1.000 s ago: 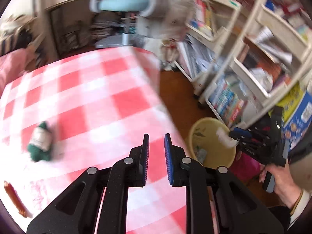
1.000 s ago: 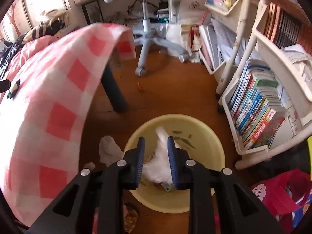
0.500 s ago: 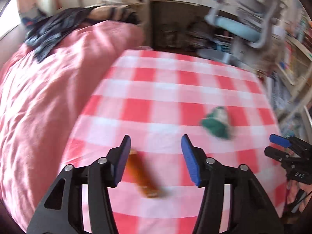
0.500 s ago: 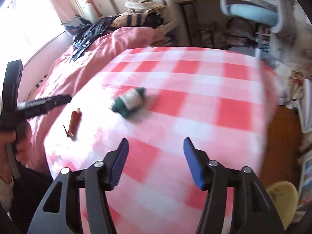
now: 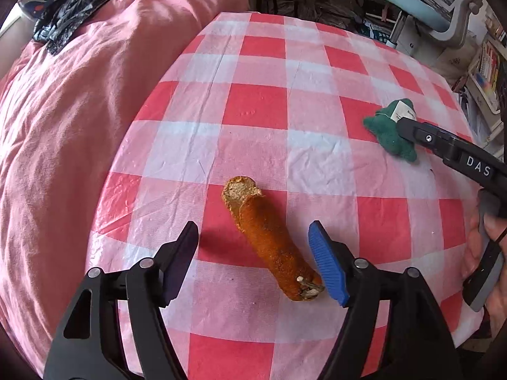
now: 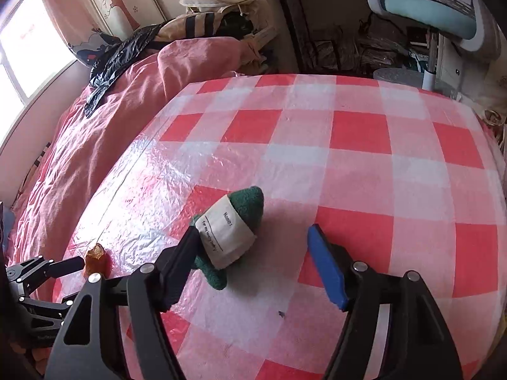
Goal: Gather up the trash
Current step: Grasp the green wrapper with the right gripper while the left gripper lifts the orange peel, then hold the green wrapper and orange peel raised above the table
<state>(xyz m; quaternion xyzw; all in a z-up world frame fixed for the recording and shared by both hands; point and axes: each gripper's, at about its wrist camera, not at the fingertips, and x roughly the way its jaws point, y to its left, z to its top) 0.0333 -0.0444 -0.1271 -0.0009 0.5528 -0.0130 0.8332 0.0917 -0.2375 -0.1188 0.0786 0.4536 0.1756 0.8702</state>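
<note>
Both our grippers gape wide: left gripper (image 5: 253, 253) straddles the orange stick (image 5: 269, 240) near the tabletop's (image 5: 259, 101) left edge, right gripper (image 6: 253, 253) beside the green cloth (image 6: 231, 237).

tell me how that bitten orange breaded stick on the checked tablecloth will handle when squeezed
The bitten orange breaded stick looks stiff enough to lift whole. Its crumbly coating may flake under the open left gripper. Being cylindrical, it could roll on the glossy plastic tablecloth if nudged sideways.

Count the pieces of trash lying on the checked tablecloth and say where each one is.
2: the orange stick between the open left gripper fingers; the green bundle by the open right gripper.
</note>
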